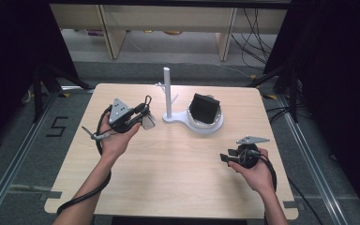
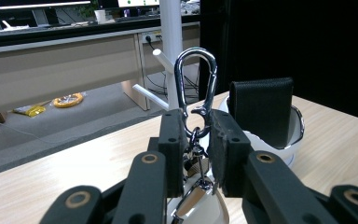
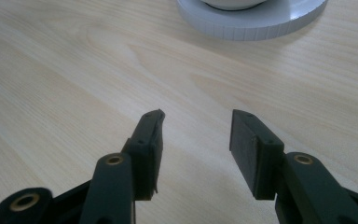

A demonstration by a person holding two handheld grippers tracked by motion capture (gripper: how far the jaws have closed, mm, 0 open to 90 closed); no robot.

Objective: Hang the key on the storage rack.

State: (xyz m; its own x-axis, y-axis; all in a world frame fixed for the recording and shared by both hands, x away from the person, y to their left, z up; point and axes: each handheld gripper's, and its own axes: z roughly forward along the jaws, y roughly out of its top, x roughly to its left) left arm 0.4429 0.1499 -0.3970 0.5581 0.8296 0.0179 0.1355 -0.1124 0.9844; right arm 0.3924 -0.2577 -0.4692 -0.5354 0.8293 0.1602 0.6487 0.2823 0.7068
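My left gripper (image 1: 143, 114) is shut on a silver carabiner keychain (image 2: 196, 88), whose loop stands up above the jaws while a shiny tag (image 2: 193, 200) hangs below them. Just ahead rises a white stand (image 1: 168, 92) with short side pegs (image 2: 150, 95). Its round white base holds a dish (image 1: 206, 123) with a black wallet (image 1: 204, 109) upright in it. My right gripper (image 1: 226, 158) hovers low over the wood at the front right, open, with nothing between its fingers (image 3: 151, 140).
The light wooden table (image 1: 168, 159) has free surface in front of the stand. Beyond its far edge are a grey floor, desk legs and cables. Dark curtains flank both sides.
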